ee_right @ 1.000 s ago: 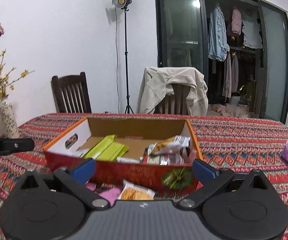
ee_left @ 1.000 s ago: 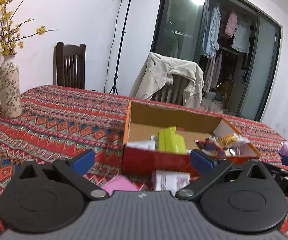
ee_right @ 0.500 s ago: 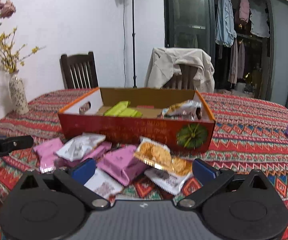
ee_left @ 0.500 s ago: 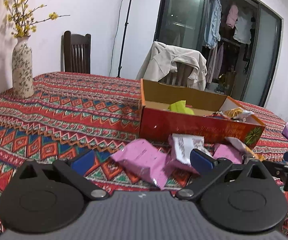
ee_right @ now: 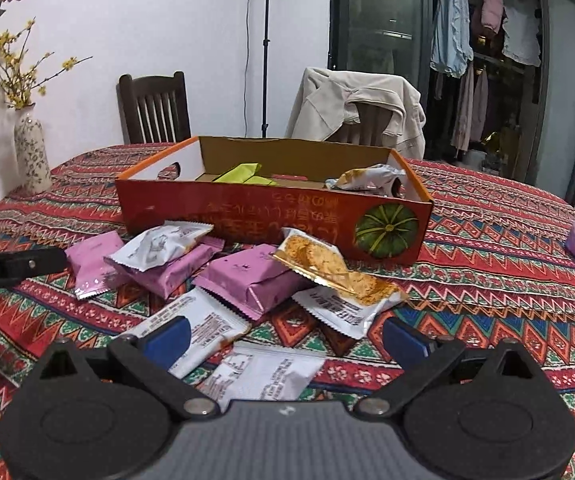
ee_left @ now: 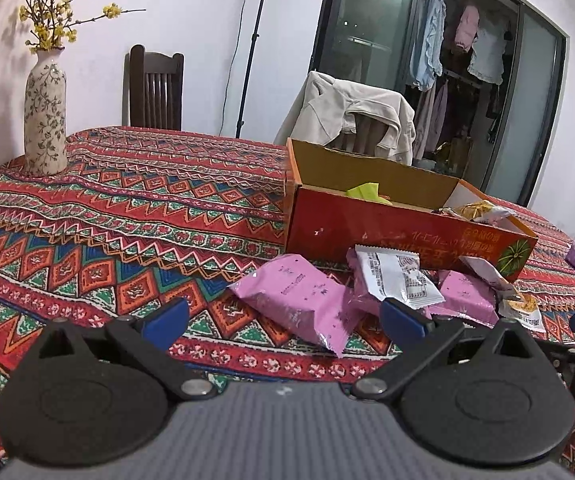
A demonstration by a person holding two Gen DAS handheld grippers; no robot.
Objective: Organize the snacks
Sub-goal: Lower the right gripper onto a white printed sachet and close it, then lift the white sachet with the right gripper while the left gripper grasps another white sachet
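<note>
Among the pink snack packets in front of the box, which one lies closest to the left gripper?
The large pink packet at the left end of the pile, directly ahead of the left gripper; the other pink ones lie farther right.

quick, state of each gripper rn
Left gripper: open, holding nothing.
Right gripper: open, holding nothing.

Box floor behind near wall

Cloth, cardboard and glossy wrappers
Woven patterned tablecloth; matt cardboard box (red printed outside); shiny crinkled plastic snack packets; glazed ceramic vase.
</note>
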